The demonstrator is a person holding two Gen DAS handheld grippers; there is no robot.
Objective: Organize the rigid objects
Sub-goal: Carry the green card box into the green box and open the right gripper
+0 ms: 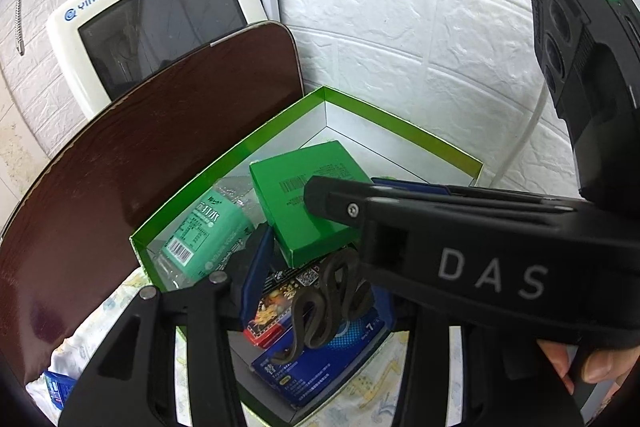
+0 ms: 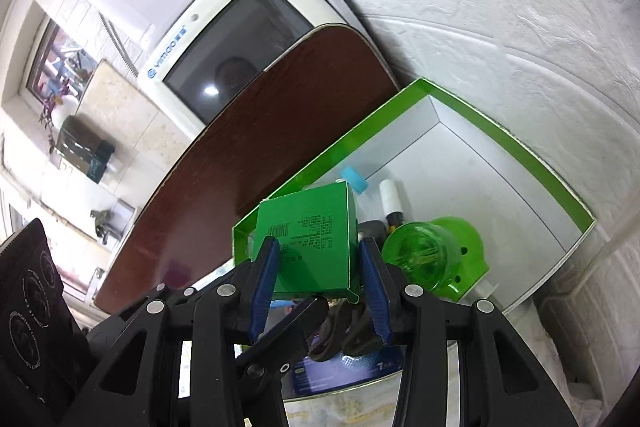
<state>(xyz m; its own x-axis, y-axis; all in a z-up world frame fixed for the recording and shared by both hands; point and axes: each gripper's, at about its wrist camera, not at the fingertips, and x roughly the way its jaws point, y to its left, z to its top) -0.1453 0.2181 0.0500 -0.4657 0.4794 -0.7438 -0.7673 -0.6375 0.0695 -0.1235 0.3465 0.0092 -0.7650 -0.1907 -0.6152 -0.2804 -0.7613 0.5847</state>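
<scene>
Green carton (image 2: 316,247): the right gripper (image 2: 318,277) is holding it by its two opposite side faces — blue fingers (image 2: 264,275) pressing flat on the cardboard, above the green-rimmed tray (image 2: 552,183).
Handling: it is looking light and stiff but crushable; the broad flat sides are the safe place to grip, not the corners.
Black wavy piece (image 1: 324,301): the left gripper (image 1: 320,307) is carrying it over the tray, fingers closed on it. It looks rigid and thin, and could twist in a narrow grip.
Counts in tray: one clear bottle (image 1: 208,227), one blue box (image 1: 332,359), one red-edged pack (image 1: 266,319), one green plastic part (image 2: 436,251), one white marker (image 2: 390,203).
Bench (image 1: 132,163): dark brown, lying beside the tray.
</scene>
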